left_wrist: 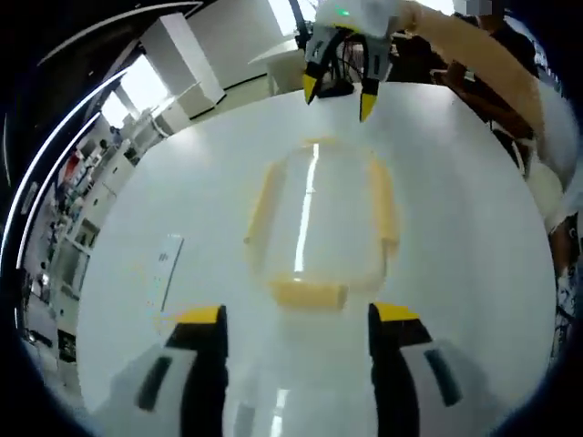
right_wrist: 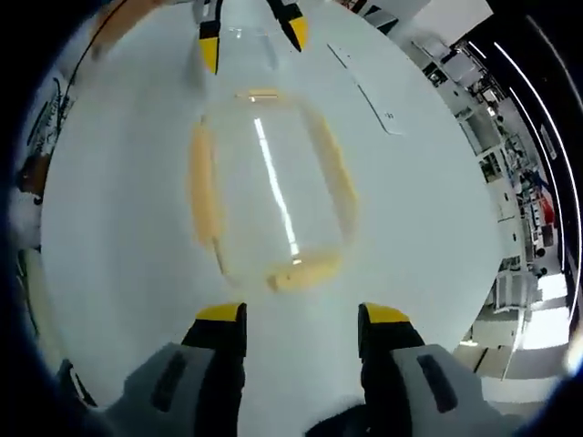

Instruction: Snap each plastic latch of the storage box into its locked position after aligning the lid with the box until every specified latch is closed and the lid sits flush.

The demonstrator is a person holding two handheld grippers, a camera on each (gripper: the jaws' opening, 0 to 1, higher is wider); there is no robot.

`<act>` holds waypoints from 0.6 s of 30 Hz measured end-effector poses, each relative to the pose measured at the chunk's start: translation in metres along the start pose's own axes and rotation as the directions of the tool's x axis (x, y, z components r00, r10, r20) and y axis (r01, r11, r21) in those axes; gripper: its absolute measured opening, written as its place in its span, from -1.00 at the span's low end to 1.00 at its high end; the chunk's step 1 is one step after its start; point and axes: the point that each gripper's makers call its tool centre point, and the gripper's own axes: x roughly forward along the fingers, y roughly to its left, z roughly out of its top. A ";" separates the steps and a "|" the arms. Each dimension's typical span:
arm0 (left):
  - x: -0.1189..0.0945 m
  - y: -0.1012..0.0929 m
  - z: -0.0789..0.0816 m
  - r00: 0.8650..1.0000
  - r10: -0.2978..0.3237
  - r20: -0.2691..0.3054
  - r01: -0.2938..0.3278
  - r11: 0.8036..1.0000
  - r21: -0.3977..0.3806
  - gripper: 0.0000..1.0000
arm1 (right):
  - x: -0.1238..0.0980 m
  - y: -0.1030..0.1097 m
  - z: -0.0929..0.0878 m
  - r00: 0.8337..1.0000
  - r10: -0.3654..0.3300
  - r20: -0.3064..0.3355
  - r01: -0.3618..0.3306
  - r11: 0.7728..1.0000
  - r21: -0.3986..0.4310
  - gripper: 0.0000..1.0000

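One storage box (left_wrist: 319,218) is lying lengthwise up-frame, four yellow latches (left_wrist: 310,293) showing; left gripper (left_wrist: 298,320) and right gripper (right_wrist: 301,320) are both gaping, empty.

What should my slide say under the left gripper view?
Open left gripper faces a clear storage box with yellow latches on a white table.

Your storage box (left_wrist: 319,223) (right_wrist: 269,187) lies flat on the white surface: clear plastic, rounded-rectangular, lid on top. Pale yellow latches (left_wrist: 310,293) (right_wrist: 305,271) run along all four edges, two long sides and two short ends. You cannot tell from the blur whether any latch is snapped down.
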 end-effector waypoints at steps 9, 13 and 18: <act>0.013 -0.006 -0.013 0.999 -0.023 -0.044 0.023 1.000 0.007 0.19 | 0.012 0.002 -0.004 0.999 0.040 0.015 -0.040 0.999 -0.018 0.14; 0.018 -0.012 -0.014 0.999 -0.032 -0.042 0.032 0.999 0.007 0.19 | 0.016 0.000 -0.002 0.998 0.048 0.032 -0.047 0.999 -0.016 0.15; 0.023 -0.014 -0.016 0.998 -0.033 -0.046 0.034 0.999 0.017 0.18 | 0.023 -0.004 -0.006 0.998 0.049 0.028 -0.048 0.999 -0.017 0.16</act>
